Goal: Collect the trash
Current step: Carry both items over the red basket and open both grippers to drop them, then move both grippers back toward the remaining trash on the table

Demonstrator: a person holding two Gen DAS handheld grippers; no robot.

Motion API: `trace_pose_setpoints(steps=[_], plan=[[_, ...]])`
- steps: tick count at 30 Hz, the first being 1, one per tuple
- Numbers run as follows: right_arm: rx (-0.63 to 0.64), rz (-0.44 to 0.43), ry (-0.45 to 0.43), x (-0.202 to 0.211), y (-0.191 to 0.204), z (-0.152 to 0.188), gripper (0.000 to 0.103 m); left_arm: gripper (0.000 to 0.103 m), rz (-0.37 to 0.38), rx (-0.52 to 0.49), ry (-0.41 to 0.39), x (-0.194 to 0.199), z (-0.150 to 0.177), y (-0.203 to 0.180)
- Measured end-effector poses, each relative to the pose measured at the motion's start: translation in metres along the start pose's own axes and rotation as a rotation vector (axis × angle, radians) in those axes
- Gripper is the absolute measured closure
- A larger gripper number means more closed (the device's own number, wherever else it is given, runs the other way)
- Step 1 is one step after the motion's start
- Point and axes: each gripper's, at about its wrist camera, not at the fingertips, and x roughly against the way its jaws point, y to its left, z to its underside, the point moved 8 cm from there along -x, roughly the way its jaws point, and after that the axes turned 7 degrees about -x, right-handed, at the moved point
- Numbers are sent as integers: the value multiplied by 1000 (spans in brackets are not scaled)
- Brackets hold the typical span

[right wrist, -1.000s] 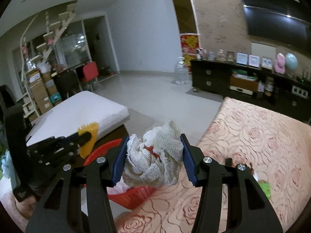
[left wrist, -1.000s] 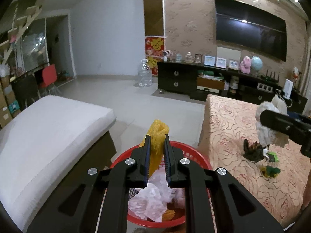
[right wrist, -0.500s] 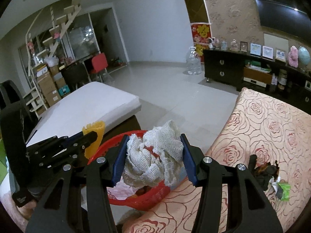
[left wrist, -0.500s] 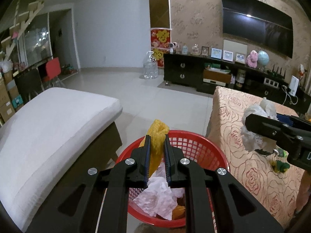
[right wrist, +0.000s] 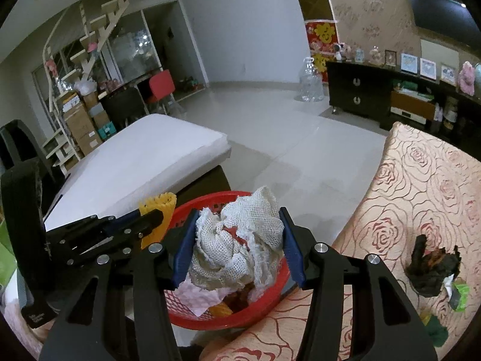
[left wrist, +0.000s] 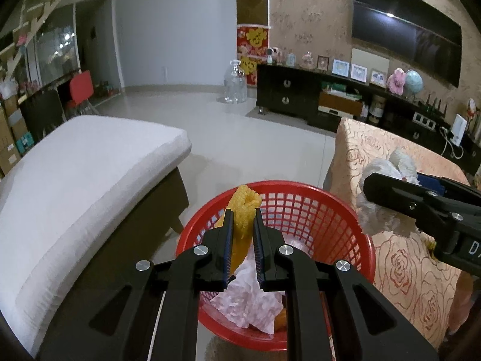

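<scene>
Trash, 2 pieces, each in a gripper above the round red plastic mesh basket (left wrist: 315, 210).

Left gripper (left wrist: 243, 219): black, blue-lined jaws clamped tight on a yellow foam-net sleeve (left wrist: 245, 207), which sticks up past the fingertips and hangs down between the jaws toward the basket. Sleeve sits over the basket's near-left part. In the right wrist view the same sleeve (right wrist: 157, 207) shows at the tip of the left gripper (right wrist: 150, 219), at the basket's left rim.

Right gripper (right wrist: 239, 231): jaws partly spread, pads pressing both sides of a crumpled white mesh cloth wad (right wrist: 237, 240) with a red patch in its folds. Wad fills the gap between the pads. Seen from the left wrist, the wad (left wrist: 387, 168) hangs at the basket's right rim, over the edge of the peach rose-patterned tablecloth (left wrist: 405, 270); right gripper (left wrist: 375, 186) comes in from the right.

Basket contents: crumpled pink-white paper (left wrist: 249, 297), a bit of orange-yellow below it. Basket (right wrist: 249, 310) stands on the floor against the tablecloth's edge, between the table and a white cushioned bench (left wrist: 75, 186).

On the cloth, well apart from the basket: dark blackened scrap (right wrist: 430, 267), green wrapper (right wrist: 460, 294) just beside it.

Background: dark TV cabinet (left wrist: 288, 96), clear water jug (left wrist: 236, 82) on the tiled floor, red chair (left wrist: 81, 88).
</scene>
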Motion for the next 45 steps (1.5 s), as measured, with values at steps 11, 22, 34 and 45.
trace_pose_setpoints(steps=[11,22,34,45], plan=[[-6,-21,67,-19,5,14,46,90,41,9,76,-18,13,-2],[-53,-40,57,-11,-1,11,29,44,12,68,57,-12,13,14],[-27,21,20,2,-11,11,29,33,1,103,-3,2,4,21],[24,98,-41,26,-22,5,29,33,12,89,-34,8,2,14]])
